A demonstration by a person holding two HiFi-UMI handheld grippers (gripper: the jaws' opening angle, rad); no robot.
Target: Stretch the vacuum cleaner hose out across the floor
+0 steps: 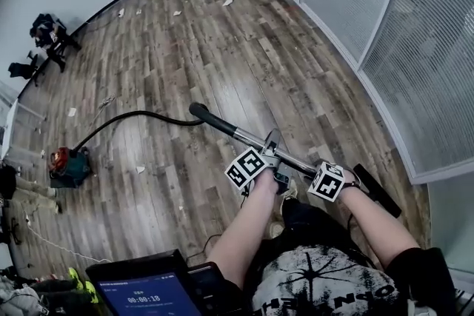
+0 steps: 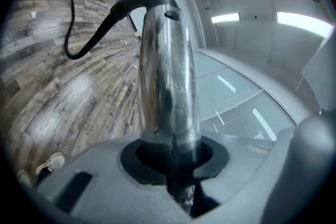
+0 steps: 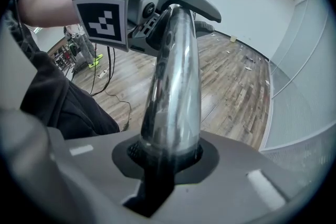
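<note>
The vacuum's chrome wand (image 1: pixel 250 138) slants across the head view, held in the air above the wood floor. My left gripper (image 1: pixel 277 171) is shut on the wand (image 2: pixel 168 76) near its middle. My right gripper (image 1: pixel 337 178) is shut on the same wand (image 3: pixel 176 81) further back, near the black end piece (image 1: pixel 378 191). From the wand's black curved handle (image 1: pixel 198 111) the black hose (image 1: pixel 137 115) arcs left along the floor to the red and teal vacuum body (image 1: pixel 68 165). The left gripper view shows the hose (image 2: pixel 70 13) bending in a loop. The left gripper's marker cube (image 3: pixel 102 20) appears in the right gripper view.
A glass partition with blinds (image 1: pixel 370 18) runs along the right. Paper scraps (image 1: pixel 228 1) litter the far floor. Chairs and gear (image 1: pixel 46 33) stand by the back-left wall, cables (image 1: pixel 44 244) trail at the left, and a tablet screen (image 1: pixel 152 292) sits at the bottom.
</note>
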